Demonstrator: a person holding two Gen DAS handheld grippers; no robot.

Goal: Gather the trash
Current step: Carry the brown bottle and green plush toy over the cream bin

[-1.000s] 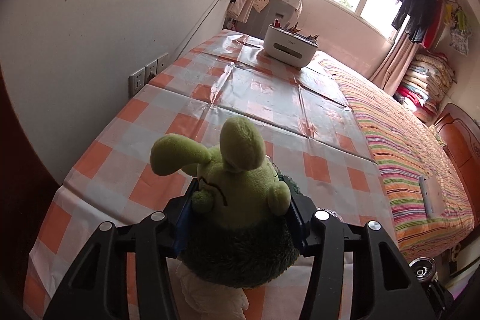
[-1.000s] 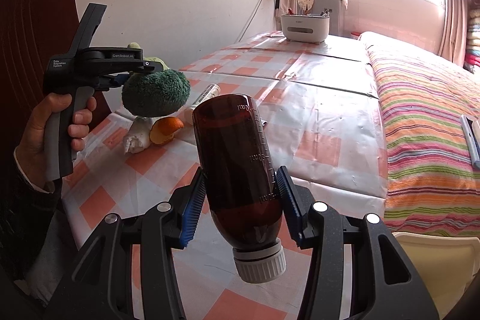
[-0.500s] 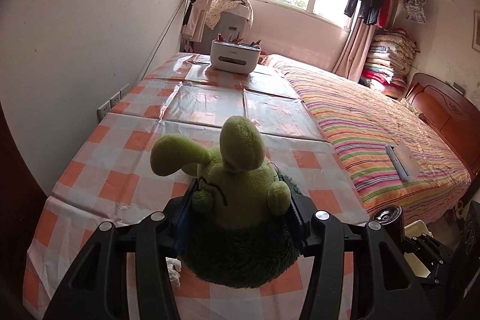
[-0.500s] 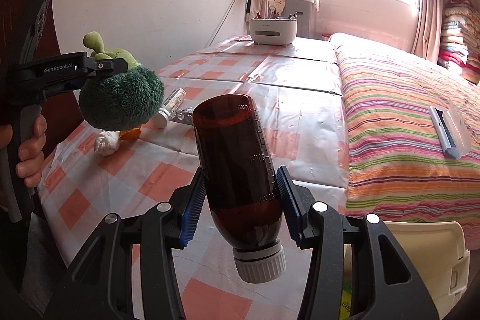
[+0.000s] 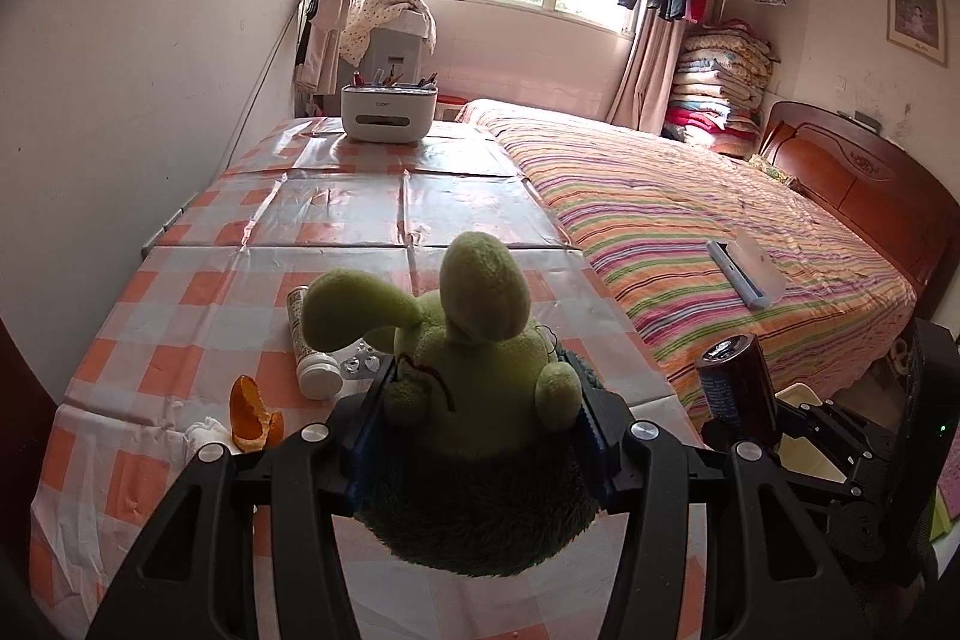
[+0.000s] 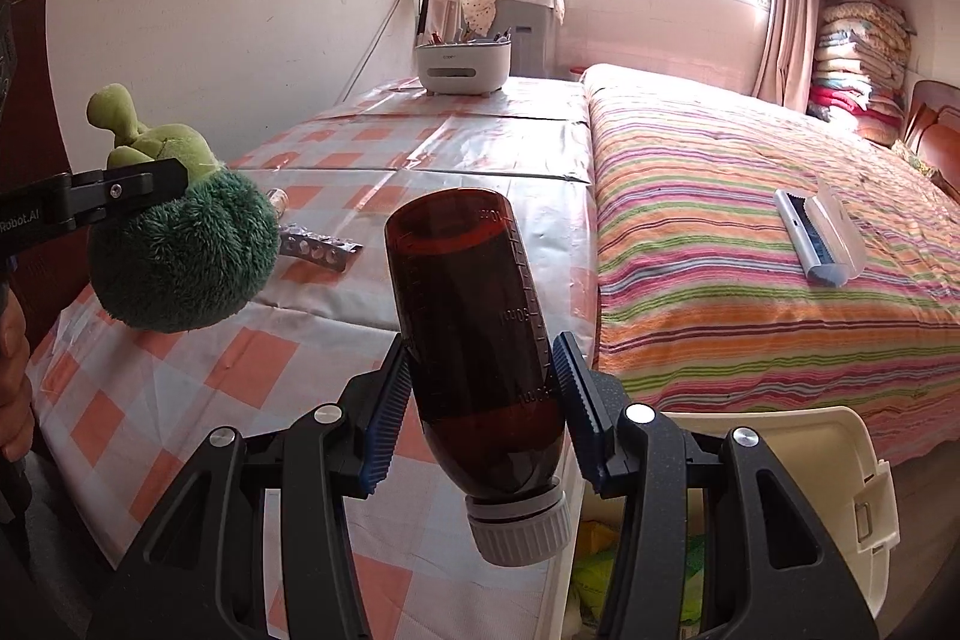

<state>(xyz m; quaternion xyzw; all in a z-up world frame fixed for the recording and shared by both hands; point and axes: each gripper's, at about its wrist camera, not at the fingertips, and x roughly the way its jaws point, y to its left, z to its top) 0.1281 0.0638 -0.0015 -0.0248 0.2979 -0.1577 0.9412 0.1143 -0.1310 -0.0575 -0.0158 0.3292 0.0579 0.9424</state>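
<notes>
Left gripper [image 5: 480, 430] clamped on a green plush toy [image 5: 474, 400], held above the checkered table [image 5: 180, 292]. Right gripper [image 6: 480, 400] clamped on a brown bottle [image 6: 474, 334], cap down, over the table's edge beside a white bin [image 6: 798, 436]. On the table: orange peel [image 5: 252, 415], white tissue [image 5: 207, 430], small bottle [image 5: 309, 346], pill strip [image 6: 318, 247].

The left gripper [image 5: 480, 436] grips a plush toy [image 5: 474, 400] over the counter [image 5: 336, 202]; orange peel [image 5: 252, 415] and a tube [image 5: 309, 346] lie below.
</notes>
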